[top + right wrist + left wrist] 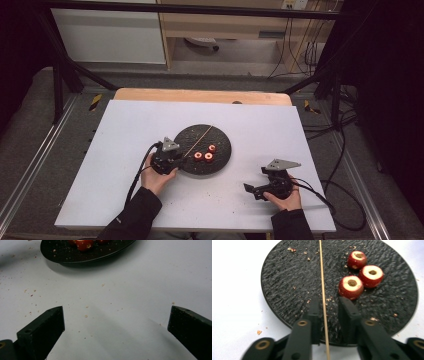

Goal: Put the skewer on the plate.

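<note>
High view: round black textured plate (220, 137) sits mid white tabletop (130, 125), free board on all sides, most to the left and far edge; thin wooden skewer (202, 133) lies diagonally across the plate, three cored red fruit pieces (205, 153) clustered on its right half. Left gripper (181, 159) is at the plate's near-left rim, held by the left hand (156, 179); right gripper (248, 188) sits well apart on bare board near the front right corner, in the right hand (286, 199). Jaw tips are small and hard to make out from up here. Beyond the board: wooden table edge, black frame bars, grey floor, cables at right. Left gripper view: jaws slightly apart, straddling the skewer (322, 292); left jaw looks just beside it, clear gap to the right jaw, no clamp. Skewer runs off the top and bottom of the frame. Fruit pieces (362, 275) sit just past the right jaw tip, pale cut faces up, crumbs scattered on the plate (287, 277). Right gripper view: jaws wide apart, nothing between them, over crumb-flecked white board (130, 297); plate (65, 255) and fruit cut off at the top edge.
</note>
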